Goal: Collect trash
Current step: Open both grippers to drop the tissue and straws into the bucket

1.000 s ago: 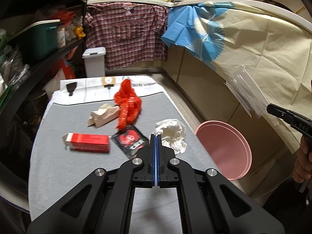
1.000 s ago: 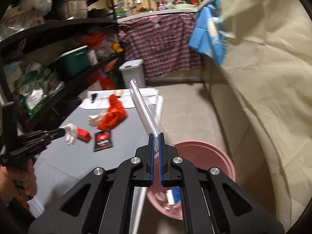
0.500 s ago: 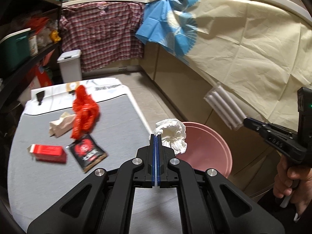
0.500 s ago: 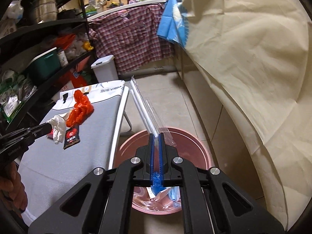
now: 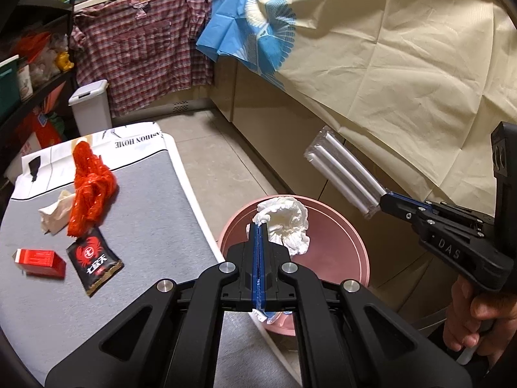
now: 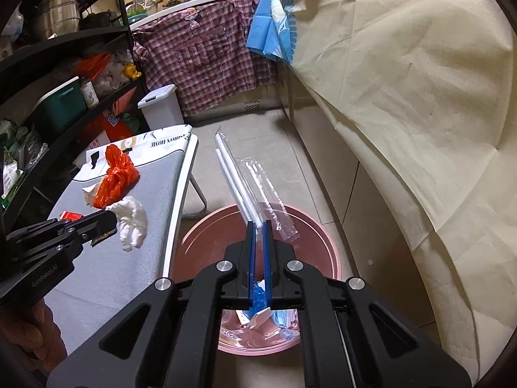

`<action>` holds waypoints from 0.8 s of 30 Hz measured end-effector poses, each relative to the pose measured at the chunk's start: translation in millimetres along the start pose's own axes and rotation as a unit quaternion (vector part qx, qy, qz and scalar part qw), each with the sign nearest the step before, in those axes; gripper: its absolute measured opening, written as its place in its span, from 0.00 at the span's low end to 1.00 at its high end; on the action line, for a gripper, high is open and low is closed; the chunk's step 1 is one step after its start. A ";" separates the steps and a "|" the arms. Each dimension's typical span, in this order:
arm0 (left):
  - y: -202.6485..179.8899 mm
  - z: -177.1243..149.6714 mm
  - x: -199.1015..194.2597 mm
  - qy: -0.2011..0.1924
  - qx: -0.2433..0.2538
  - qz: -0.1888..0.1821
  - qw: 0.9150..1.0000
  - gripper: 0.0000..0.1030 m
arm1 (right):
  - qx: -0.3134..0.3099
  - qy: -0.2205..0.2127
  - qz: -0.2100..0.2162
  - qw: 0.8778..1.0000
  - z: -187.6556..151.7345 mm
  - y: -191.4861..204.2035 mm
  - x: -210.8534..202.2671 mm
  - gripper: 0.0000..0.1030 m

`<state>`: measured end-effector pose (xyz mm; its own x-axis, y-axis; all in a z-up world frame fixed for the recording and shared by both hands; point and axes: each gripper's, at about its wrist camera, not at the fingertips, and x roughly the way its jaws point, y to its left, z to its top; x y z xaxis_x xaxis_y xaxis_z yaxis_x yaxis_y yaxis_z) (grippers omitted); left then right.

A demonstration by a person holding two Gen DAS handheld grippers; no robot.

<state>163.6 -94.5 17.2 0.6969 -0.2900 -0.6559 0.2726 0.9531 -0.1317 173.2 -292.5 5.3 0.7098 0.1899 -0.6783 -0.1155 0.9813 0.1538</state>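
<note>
A crumpled white paper tissue (image 5: 286, 223) is held pinched in the left gripper (image 5: 258, 226) above the round pink plastic basin (image 5: 339, 242), off the grey board's right edge (image 5: 190, 200). A clear plastic sleeve of white straws (image 6: 240, 184) is clamped at its lower end by the right gripper (image 6: 258, 226), over the same basin. Both items are judged light; the sleeve is likely slippery, so an end grip suits it.

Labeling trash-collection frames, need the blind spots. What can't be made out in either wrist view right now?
- Pink bin contents: in the right wrist view the right gripper covers most of them; only scraps show.
- Same bin in the left wrist view: the left gripper and its white tissue hide the inside.
- Straw packet: its clamped end is hidden between the fingers.
- Red box: print too small to read.
</note>
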 end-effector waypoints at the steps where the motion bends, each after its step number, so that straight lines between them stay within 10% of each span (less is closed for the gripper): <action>1: -1.2 0.6 2.1 0.001 0.000 0.000 1.000 0.00 | -0.001 0.001 0.000 1.000 -0.1 -0.3 0.9 0.05; 18: -16.0 4.3 21.4 0.016 -0.001 -0.010 1.000 0.00 | 0.003 0.013 -0.011 1.000 -2.1 -4.0 10.9 0.09; 21: -15.2 6.5 23.0 0.019 -0.006 -0.019 1.000 0.19 | 0.008 0.018 -0.016 1.000 -3.3 -6.7 11.9 0.43; 24: -12.8 6.6 19.6 0.012 -0.010 -0.019 1.000 0.25 | 0.012 0.008 -0.025 1.000 -2.8 -8.0 8.2 0.49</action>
<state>178.1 -113.0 10.9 0.6698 -0.3239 -0.6682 0.2849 0.9431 -0.1715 178.0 -298.7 -3.5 0.7033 0.1416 -0.6966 -0.0638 0.9886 0.1365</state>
